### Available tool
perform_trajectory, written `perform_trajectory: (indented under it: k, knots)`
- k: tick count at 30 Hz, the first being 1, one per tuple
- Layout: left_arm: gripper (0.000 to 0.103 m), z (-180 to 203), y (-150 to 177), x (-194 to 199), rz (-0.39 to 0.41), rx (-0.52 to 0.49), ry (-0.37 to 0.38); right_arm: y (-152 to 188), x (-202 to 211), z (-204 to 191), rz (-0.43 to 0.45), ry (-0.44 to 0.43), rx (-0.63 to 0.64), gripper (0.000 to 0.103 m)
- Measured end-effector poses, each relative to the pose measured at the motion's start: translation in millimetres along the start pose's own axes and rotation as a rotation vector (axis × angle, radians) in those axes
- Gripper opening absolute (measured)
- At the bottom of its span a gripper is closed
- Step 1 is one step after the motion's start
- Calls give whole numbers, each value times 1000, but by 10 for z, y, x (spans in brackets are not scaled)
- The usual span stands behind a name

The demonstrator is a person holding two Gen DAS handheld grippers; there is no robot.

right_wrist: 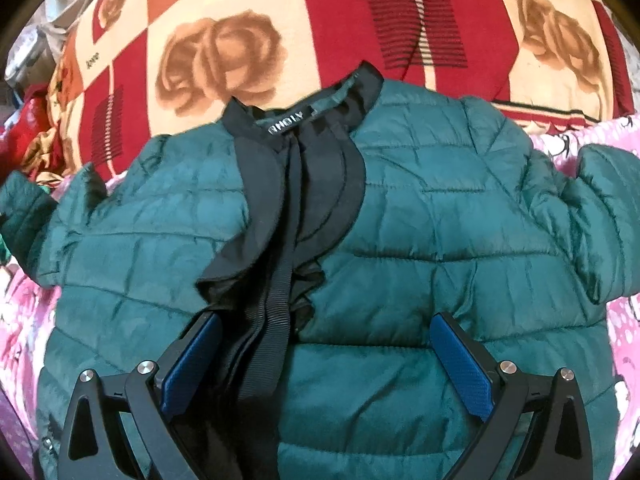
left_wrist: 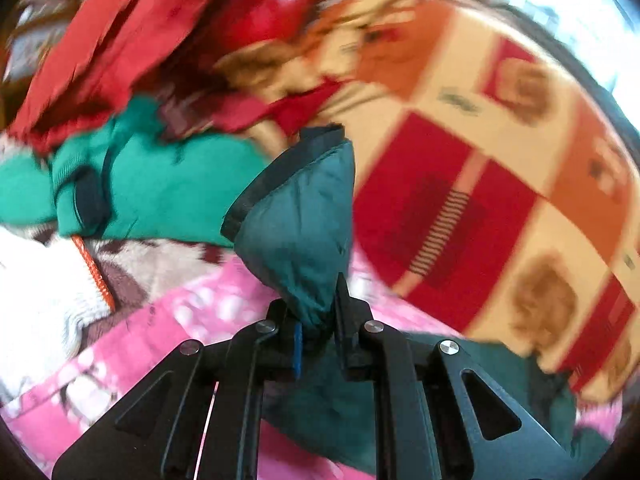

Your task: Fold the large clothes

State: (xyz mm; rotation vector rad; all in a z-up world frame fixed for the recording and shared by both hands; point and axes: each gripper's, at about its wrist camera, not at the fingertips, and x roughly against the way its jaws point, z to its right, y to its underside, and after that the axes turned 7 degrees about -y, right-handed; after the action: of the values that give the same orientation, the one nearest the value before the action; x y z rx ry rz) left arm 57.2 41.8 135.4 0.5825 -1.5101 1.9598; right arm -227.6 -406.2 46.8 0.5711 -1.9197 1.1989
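Spread across the bed: a patterned blanket [right_wrist: 248, 32] of red, orange and cream squares with roses, a pink printed sheet [left_wrist: 168, 332] nearer. On the sheet, front up, a dark green quilted jacket [right_wrist: 440, 240], black collar [right_wrist: 360, 92] toward the blanket, black placket [right_wrist: 276, 280] down the middle. Beyond it, toward the bed's far edge, a heap of red and green clothes [left_wrist: 160, 184]. Left tool [left_wrist: 318, 320] clamped tight on a black-edged jacket cuff [left_wrist: 304, 208], lifted. Right tool [right_wrist: 324, 348] wide open over the jacket's lower front, gripping nothing.
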Motion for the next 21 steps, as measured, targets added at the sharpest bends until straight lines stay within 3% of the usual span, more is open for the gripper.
perform_trajectory:
  k: [4,9,15,21]
  knots:
    - [11,600,168,642,46,-134,86,13,200,13,20,9,-1,103]
    - [11,1417,517,1025,16,-272,207,88,403,138,22,3,-12,103]
    - [11,2341,1170,1045,-55,-429,281,94,673,420,47,23,-30,103]
    - [11,2956,1794,812,-173,-475,335,67,845,722,68,39,-70,103]
